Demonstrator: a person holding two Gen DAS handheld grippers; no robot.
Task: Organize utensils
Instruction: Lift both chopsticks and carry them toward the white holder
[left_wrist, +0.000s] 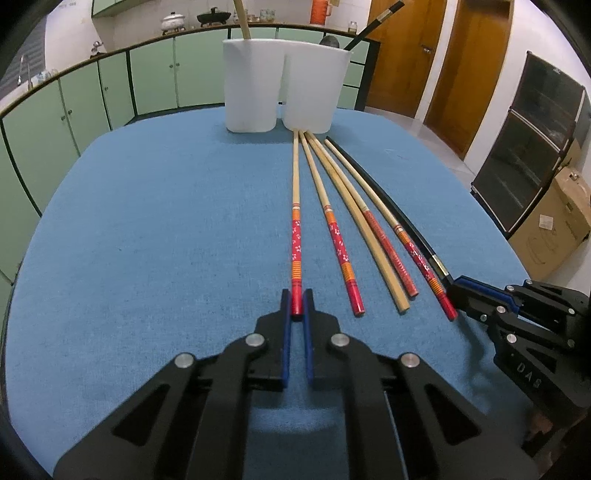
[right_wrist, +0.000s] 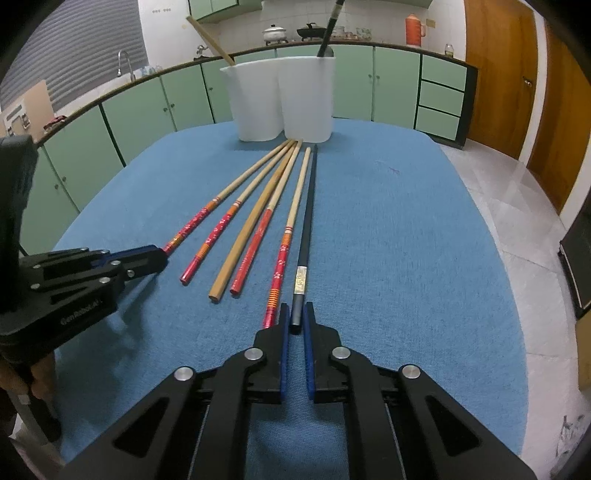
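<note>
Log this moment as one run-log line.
left gripper: shut on red-patterned chopstick | right gripper: shut on black chopstick | both chopsticks lying on blue cloth

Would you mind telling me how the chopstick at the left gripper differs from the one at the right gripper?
The floral red chopstick between the left gripper fingers is pale wood with a red patterned end; the black chopstick at the right gripper is dark throughout with a small gold band. They lie at opposite edges of the fan. Both point toward the white holders.
</note>
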